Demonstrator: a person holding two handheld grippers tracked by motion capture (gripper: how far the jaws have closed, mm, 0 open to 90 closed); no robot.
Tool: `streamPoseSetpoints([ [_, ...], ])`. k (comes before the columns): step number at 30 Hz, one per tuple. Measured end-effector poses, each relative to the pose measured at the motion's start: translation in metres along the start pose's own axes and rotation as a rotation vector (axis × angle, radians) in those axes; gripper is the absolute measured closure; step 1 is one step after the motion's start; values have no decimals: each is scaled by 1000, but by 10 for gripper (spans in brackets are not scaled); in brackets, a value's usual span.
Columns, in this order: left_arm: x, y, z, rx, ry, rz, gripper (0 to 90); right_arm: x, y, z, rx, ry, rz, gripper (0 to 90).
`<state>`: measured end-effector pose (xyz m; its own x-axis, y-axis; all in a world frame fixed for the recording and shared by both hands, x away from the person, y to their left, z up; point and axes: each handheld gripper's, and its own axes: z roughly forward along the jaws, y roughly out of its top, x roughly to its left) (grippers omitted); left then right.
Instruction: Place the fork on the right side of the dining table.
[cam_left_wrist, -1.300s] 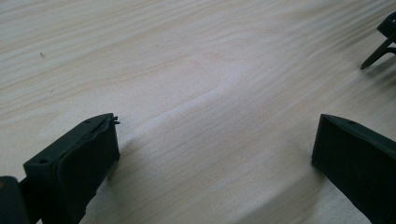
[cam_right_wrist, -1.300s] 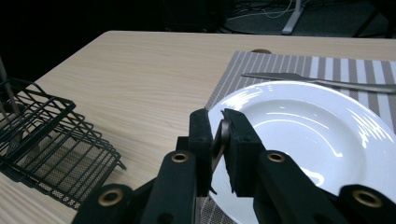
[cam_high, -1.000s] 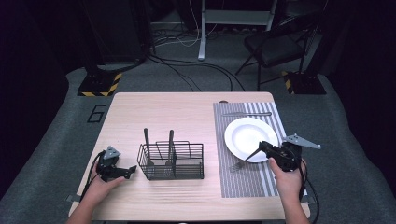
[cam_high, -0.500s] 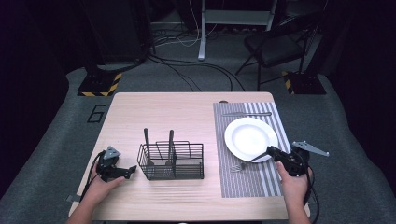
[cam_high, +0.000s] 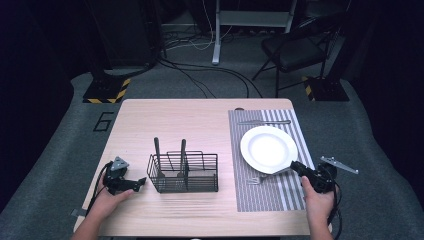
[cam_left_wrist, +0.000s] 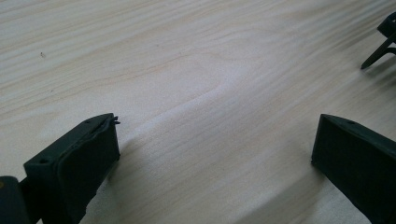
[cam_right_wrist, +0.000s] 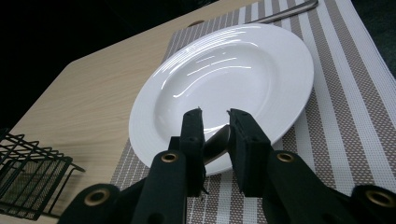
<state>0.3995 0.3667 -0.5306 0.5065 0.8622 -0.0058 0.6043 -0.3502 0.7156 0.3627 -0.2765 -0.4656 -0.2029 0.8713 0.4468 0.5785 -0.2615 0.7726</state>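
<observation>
My right gripper (cam_high: 294, 166) sits low at the near right rim of the white plate (cam_high: 267, 147), on the striped placemat (cam_high: 250, 125). Its jaws are shut on the handle of a metal fork (cam_high: 262, 176), whose tines rest on the mat to the left. In the right gripper view the shiny handle (cam_right_wrist: 218, 140) lies between the narrow-set jaws (cam_right_wrist: 215, 112), in front of the plate (cam_right_wrist: 233, 70). My left gripper (cam_high: 141, 182) rests on the wooden table left of the black wire basket (cam_high: 183, 172). Its jaws (cam_left_wrist: 215, 121) stand open over bare wood.
Two dark-handled utensils (cam_high: 156, 150) stand upright in the basket. Another metal utensil (cam_high: 265, 121) lies across the far end of the placemat. A corner of the basket (cam_right_wrist: 28, 177) shows at the left of the right gripper view. A chair (cam_high: 295, 47) and cables lie beyond the table.
My right hand has moved down and toward the table's near right corner, drawing the fork off the plate onto the mat. The left hand has stayed still.
</observation>
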Motion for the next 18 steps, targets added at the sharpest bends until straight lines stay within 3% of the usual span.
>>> streamPoseSetpoints([
  [18,0,0,0,0,1,-3,4,-21,-15,3,0,-15,81,728],
])
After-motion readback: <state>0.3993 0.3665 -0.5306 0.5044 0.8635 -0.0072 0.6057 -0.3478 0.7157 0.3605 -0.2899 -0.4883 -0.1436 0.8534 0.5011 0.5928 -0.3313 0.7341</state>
